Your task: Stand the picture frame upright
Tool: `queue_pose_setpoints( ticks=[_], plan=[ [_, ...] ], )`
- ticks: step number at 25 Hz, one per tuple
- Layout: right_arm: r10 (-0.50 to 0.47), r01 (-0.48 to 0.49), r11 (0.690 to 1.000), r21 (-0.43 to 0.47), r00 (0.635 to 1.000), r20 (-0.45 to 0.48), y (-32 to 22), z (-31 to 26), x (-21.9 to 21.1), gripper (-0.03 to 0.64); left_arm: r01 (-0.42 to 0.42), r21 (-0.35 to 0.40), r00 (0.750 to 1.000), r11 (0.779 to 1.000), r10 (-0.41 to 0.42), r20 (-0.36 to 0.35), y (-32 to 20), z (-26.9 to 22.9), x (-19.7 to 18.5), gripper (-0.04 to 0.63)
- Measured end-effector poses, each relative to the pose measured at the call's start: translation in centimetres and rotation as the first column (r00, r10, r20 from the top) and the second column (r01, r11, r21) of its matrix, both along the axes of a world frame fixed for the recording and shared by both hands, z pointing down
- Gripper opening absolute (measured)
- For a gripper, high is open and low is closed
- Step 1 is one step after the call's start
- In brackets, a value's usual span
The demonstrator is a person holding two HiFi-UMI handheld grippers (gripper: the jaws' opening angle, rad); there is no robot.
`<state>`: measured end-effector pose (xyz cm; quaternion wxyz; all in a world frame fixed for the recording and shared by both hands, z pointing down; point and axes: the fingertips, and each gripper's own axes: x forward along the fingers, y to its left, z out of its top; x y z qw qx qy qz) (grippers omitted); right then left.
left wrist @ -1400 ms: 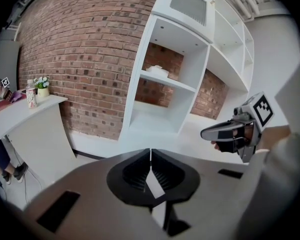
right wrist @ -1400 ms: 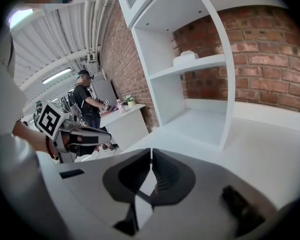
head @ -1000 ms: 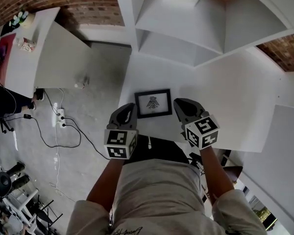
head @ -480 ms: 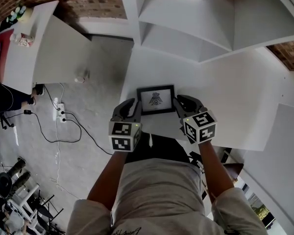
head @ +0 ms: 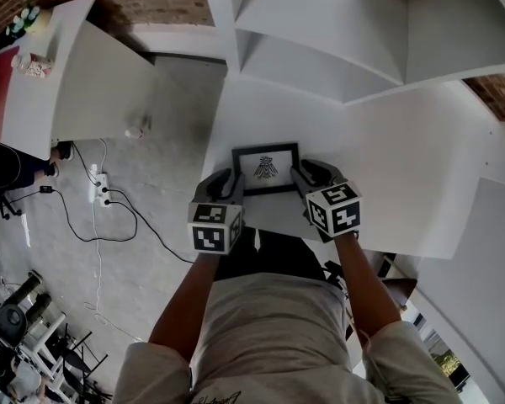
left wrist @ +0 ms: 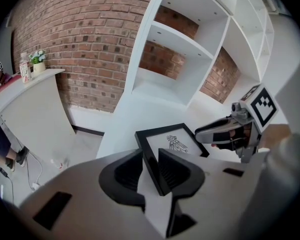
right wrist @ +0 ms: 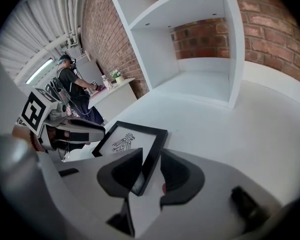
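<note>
A black picture frame [head: 266, 167] with a bird drawing lies flat, picture side up, on the white table [head: 387, 167]. My left gripper [head: 227, 188] is at the frame's left edge and my right gripper [head: 306, 178] at its right edge. In the left gripper view the jaws [left wrist: 151, 166] straddle the near left edge of the frame [left wrist: 171, 141], with a small gap still showing. In the right gripper view the jaws [right wrist: 151, 171] straddle the right edge of the frame [right wrist: 126, 141] in the same way. Both grippers stand open around the edges.
White open shelving [head: 320, 32] rises just behind the frame. The table's left edge [head: 209, 154] drops to a grey floor with cables and a power strip [head: 101, 196]. A white counter [head: 76, 74] stands far left. A person [right wrist: 70, 81] stands in the background.
Both grippers moved forward and inward onto the frame's side edges. Their jaws have narrowed around those edges. The frame itself still lies flat.
</note>
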<state>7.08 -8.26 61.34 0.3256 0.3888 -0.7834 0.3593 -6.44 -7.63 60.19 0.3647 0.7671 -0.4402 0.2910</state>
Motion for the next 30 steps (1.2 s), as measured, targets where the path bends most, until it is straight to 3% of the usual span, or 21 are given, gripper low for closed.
queue_pose_setpoints(
  ticks=[20, 30],
  plan=[
    [0.017, -0.016, 0.998, -0.061, 1.000, 0.007, -0.1, 1.5, -0.2, 0.107, 0.021, -0.078, 1.000, 0.997, -0.022, -0.014, -0.3, 1.6, 0.6, 0.109],
    [0.031, -0.031, 0.999, -0.026, 0.999, 0.015, -0.2, 0.4, -0.6, 0.104, 0.052, -0.012, 0.999, 0.999, -0.052, 0.002, -0.4, 0.7, 0.0, 0.094]
  ],
)
